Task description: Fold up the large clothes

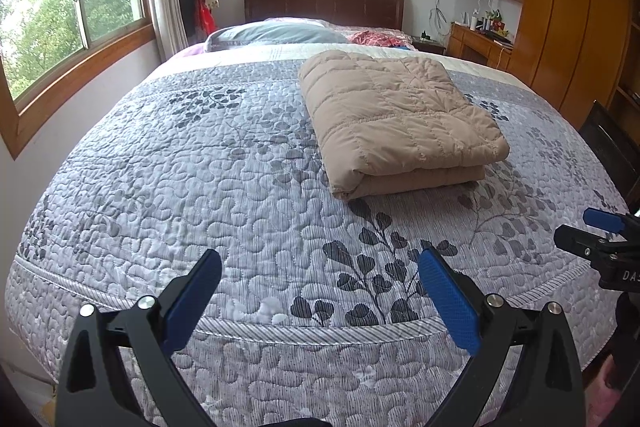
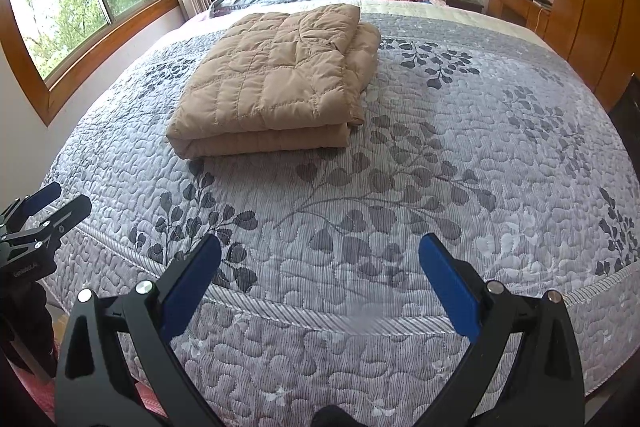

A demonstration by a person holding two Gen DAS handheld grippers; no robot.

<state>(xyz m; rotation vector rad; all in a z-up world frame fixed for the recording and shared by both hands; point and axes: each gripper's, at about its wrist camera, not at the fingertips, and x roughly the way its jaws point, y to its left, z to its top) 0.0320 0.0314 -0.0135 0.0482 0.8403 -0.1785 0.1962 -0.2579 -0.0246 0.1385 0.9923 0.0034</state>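
- Jacket [image 1: 400,119], tan and quilted, lies folded in a neat stack on the bed [image 1: 200,187], ahead of both my grippers and well apart from them.
- From my left gripper [image 1: 320,291] it sits ahead and right; from my right gripper [image 2: 320,283] ahead and left, so it lies between the two, neither clearly nearer.
- Its long axis runs away from me toward the headboard [image 1: 324,3], folded edge nearest me.
- Both grippers are spread wide and hold nothing, hovering over the bed's foot edge.
- I judge the fold done or nearly so.
- Beyond the jacket: pillow [image 1: 276,33]; window [image 1: 72,11] left of it, wardrobe [image 1: 560,19] right.
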